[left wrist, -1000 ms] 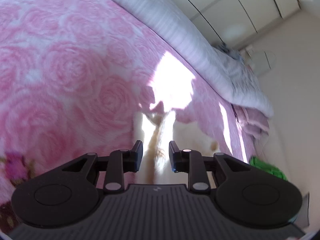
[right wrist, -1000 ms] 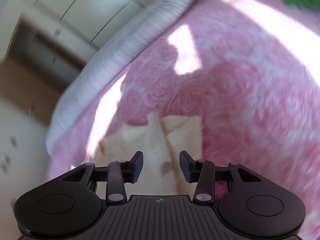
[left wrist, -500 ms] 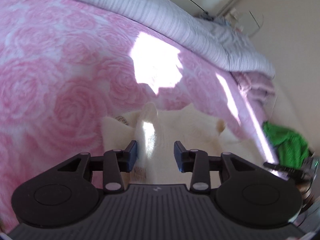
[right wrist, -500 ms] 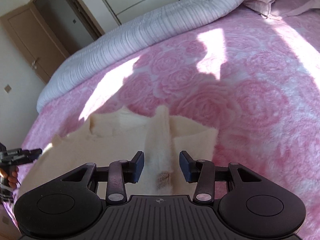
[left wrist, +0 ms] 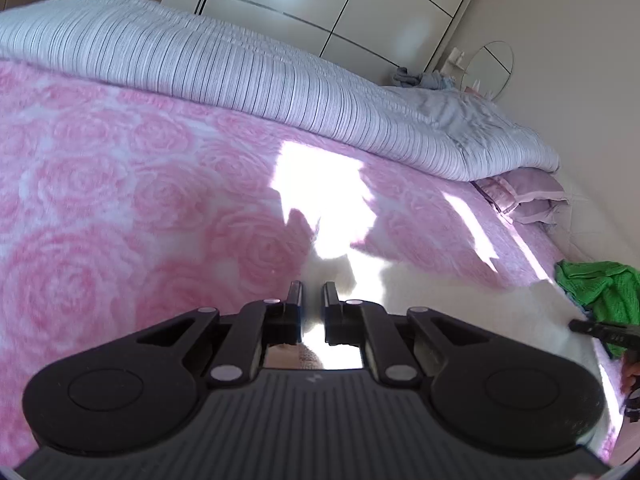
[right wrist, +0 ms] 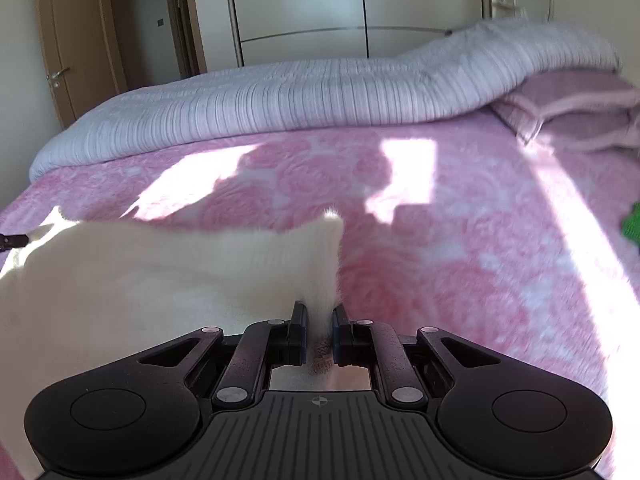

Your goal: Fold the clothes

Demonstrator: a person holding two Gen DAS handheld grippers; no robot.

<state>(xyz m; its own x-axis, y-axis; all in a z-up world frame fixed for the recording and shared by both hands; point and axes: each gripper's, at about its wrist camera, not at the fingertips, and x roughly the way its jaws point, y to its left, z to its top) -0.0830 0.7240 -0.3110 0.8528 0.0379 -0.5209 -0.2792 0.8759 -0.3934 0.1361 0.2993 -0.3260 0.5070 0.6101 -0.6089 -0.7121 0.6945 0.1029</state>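
A fluffy cream garment (left wrist: 440,300) lies on the pink rose-patterned blanket (left wrist: 120,208). My left gripper (left wrist: 312,300) is shut on one corner of it, with cloth pinched between the jaws. My right gripper (right wrist: 320,316) is shut on the other corner of the cream garment (right wrist: 160,280), which stretches away to the left, lifted off the blanket (right wrist: 440,240). The right gripper's tip shows at the right edge of the left wrist view (left wrist: 596,330). The left gripper's tip shows at the left edge of the right wrist view (right wrist: 12,240).
A striped grey-lilac duvet (left wrist: 280,80) is rolled along the far side of the bed. Lilac pillows (right wrist: 568,108) lie at the head. A green garment (left wrist: 596,284) lies beside the cream one. White wardrobes (right wrist: 360,8) and a wooden door (right wrist: 76,40) stand behind.
Both grippers closed from open onto the corners of the cream garment. The garment is now pulled taut and lifted between them, and both views swung up toward the wardrobes.
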